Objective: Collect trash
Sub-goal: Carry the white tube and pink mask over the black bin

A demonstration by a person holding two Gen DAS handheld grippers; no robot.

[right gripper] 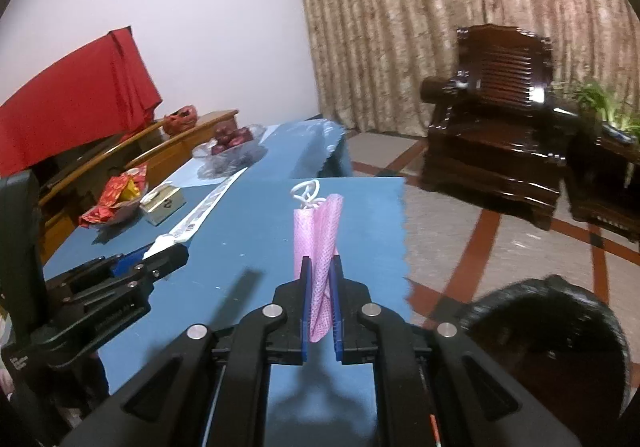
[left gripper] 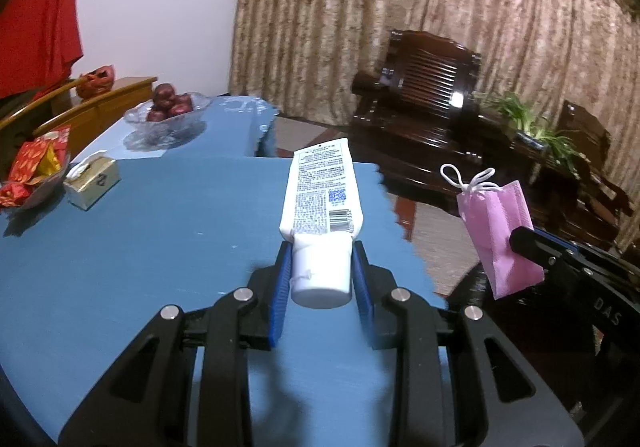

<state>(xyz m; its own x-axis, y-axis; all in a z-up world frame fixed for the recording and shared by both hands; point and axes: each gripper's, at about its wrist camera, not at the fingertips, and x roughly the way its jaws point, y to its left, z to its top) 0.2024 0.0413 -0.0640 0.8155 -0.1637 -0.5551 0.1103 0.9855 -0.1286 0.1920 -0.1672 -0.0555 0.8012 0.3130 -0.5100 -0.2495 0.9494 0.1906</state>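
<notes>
At the far left of the left wrist view, a dish of red packets (left gripper: 34, 171) sits on the blue surface (left gripper: 160, 239), with a small tissue box (left gripper: 93, 180) just beside it. Farther back stands a glass bowl of dark red fruit (left gripper: 168, 109). In the middle of that view, the left gripper (left gripper: 322, 275) holds a white tube (left gripper: 320, 191) by its cap: the blue fingers (left gripper: 280, 287) press on either side of the cap, and the tube's flat printed body sticks out forward above the surface, clear of it. To the right, the right gripper (left gripper: 520, 239) shows at the frame edge with a pink face mask (left gripper: 500, 231) clamped in it, the white ear loops sticking up from the top. Behind stand a dark wooden armchair (left gripper: 424, 103) and a potted plant (left gripper: 532, 123) before a patterned curtain (left gripper: 400, 7).

In the right wrist view the left gripper (right gripper: 160, 259) appears at the left, the tube (right gripper: 208, 207) seen edge-on. At the centre the right gripper (right gripper: 320, 287) has its fingers (right gripper: 306, 299) closed tight on the folded mask (right gripper: 318, 243), which stands upright between them above the surface (right gripper: 248, 215). At lower right, the dark hair of a person's head (right gripper: 548, 343) shows, over the tiled floor (right gripper: 480, 239).
</notes>
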